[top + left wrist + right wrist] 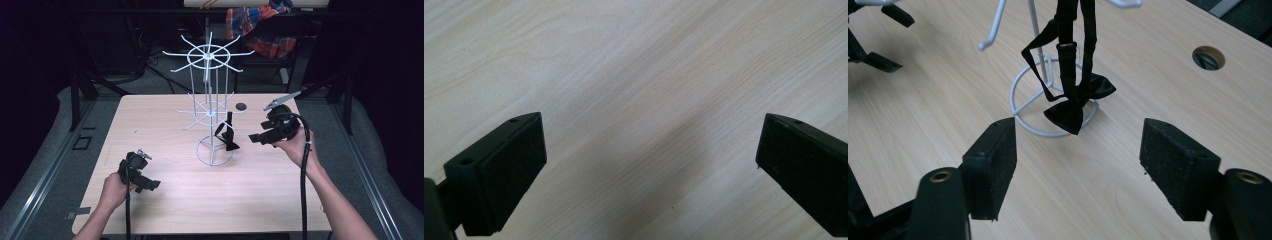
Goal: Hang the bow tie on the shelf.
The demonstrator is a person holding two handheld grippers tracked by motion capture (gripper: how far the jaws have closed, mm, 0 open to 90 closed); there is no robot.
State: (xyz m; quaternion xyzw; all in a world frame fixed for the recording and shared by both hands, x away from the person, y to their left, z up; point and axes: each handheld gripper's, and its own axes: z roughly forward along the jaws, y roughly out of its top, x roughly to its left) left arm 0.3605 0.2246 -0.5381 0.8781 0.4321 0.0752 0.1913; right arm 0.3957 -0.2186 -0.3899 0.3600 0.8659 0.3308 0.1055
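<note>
Two grippers, both spread and empty: the right gripper (pixel 1078 150) faces the black bow tie (pixel 1075 102) hanging upright from the wire rack (pixel 214 107) (dead ahead); left gripper (pixel 142 177) sits farther off.

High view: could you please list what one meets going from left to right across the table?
Left tool → white wire stand → black bow tie hanging from it → round hole in the tabletop → right tool.
</note>
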